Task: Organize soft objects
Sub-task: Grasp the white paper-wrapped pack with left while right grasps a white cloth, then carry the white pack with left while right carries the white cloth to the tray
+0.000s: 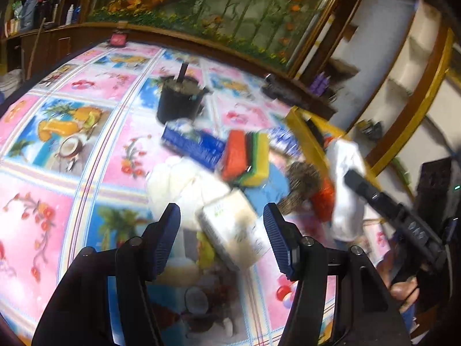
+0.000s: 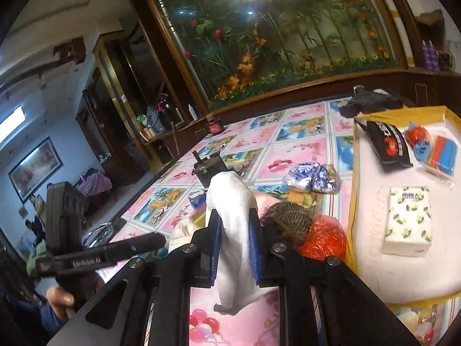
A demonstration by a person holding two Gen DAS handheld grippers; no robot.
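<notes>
My right gripper (image 2: 234,222) is shut on a white cloth (image 2: 230,201), which hangs folded between its blue pads above the table. The left wrist view shows that gripper (image 1: 353,178) at the right with the cloth (image 1: 345,196) beside the yellow-rimmed bin (image 1: 299,124). My left gripper (image 1: 222,227) stands open low over the table, and a white tissue pack (image 1: 230,230) lies tilted between its fingers. A gap shows beside the left pad. The bin (image 2: 353,201) holds a black pouch (image 2: 386,144), a blue and red toy (image 2: 419,144), a sponge pack (image 2: 443,155) and a tissue pack (image 2: 409,219).
On the flowered tablecloth lie a tweed cap (image 2: 288,216), a red mesh bag (image 2: 325,236), a blue-and-white bag (image 2: 311,178), stacked coloured sponges (image 1: 247,155), a blue pack (image 1: 193,141), a white fluffy item (image 1: 173,178) and a black pot (image 1: 178,98). A glass-fronted flower cabinet stands behind the table.
</notes>
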